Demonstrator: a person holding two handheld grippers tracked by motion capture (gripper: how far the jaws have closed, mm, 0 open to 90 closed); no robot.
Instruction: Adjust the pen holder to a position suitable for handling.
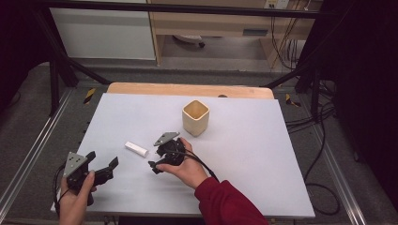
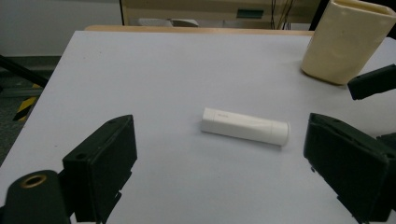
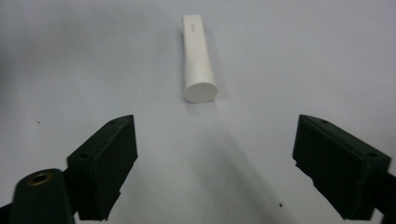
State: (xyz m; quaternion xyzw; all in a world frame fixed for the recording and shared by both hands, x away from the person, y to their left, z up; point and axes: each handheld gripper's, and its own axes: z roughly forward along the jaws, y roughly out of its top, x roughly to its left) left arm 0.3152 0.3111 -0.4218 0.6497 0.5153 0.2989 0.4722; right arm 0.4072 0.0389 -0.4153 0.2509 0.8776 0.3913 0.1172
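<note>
Both grippers' jaws gape empty near the white tube (image 1: pixel 136 149); its print is unreadable.

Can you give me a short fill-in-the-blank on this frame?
1. The white tube lies on its ____ on the table.
2. The beige cup stands ____ beyond the tube.
3. The jaws of the right gripper are ____, with nothing between them.

Missing words: side; upright; open
</note>
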